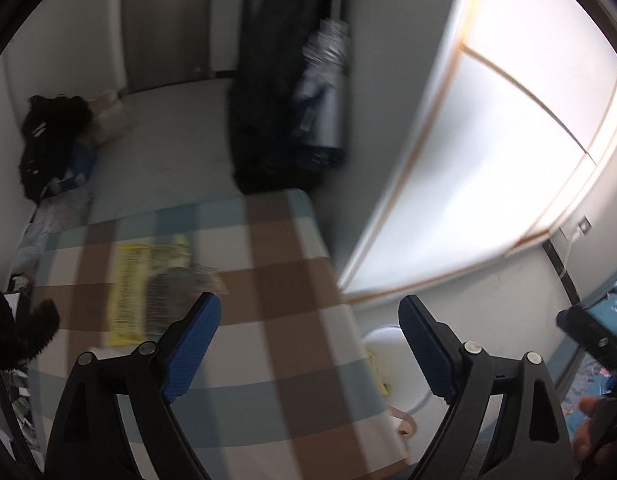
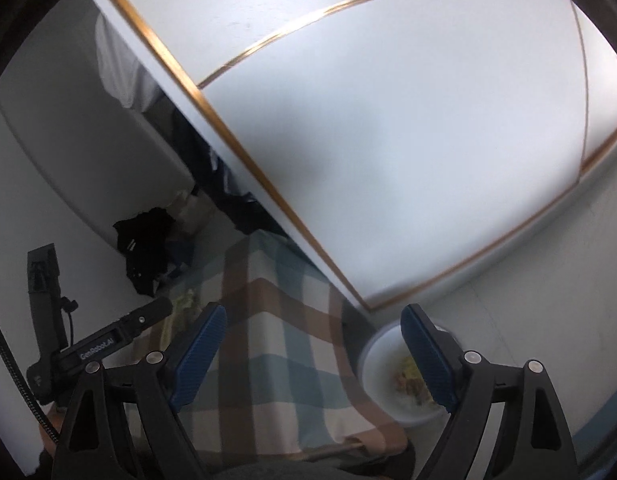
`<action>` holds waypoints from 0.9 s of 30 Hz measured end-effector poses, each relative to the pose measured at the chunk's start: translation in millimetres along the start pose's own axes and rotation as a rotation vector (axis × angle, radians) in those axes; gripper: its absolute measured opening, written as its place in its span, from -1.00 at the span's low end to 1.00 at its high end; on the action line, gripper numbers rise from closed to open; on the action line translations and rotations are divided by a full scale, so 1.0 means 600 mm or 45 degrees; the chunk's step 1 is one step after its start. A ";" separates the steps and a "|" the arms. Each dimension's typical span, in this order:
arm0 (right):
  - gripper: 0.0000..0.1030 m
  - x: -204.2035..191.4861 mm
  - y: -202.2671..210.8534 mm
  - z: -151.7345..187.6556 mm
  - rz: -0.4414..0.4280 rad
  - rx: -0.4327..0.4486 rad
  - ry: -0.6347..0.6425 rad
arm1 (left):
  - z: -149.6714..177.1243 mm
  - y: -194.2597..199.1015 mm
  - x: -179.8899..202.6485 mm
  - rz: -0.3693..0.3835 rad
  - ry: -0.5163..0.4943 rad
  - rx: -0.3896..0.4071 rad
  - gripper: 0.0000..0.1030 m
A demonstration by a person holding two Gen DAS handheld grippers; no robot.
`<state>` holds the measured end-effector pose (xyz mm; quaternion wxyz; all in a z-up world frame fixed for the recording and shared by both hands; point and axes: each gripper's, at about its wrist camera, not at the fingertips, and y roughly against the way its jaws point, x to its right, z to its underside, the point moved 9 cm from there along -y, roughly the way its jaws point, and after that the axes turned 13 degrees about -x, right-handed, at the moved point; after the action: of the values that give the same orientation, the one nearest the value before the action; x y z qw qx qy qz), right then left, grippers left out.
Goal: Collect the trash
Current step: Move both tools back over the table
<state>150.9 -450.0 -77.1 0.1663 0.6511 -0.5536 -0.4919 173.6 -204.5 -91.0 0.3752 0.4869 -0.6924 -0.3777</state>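
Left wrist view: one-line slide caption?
Open left gripper hovers over a checkered tablecloth bearing yellow wrappers, white trash bin beside the table.

Bedroom surroundings seen from above a checked tablecloth

A brown, cream and blue checked tablecloth (image 1: 244, 264) is spread across the lower centre of the left wrist view. A white sliding door with gold trim (image 1: 488, 132) fills the upper right. Dark hanging clothes (image 1: 276, 92) are seen at upper centre, a grey door (image 1: 164, 24) at the top left, and a black bag (image 1: 48, 136) with a beige bag (image 1: 110, 118) beside it at the left wall.
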 end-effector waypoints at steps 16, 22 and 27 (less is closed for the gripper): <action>0.79 -0.267 -0.096 0.002 -0.114 -0.104 0.251 | 0.026 0.061 -0.260 -0.129 0.269 0.043 0.77; 0.79 -0.313 -0.162 0.015 -0.077 -0.191 0.319 | 0.038 0.053 -0.331 -0.150 0.343 0.063 0.77; 0.79 -0.343 -0.223 0.022 -0.009 -0.285 0.418 | 0.051 0.041 -0.378 -0.143 0.407 0.046 0.76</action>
<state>234.5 -219.4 -91.3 0.3239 0.7018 -0.4588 -0.4382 192.5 23.2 -117.0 0.4503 0.5853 -0.6022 -0.3033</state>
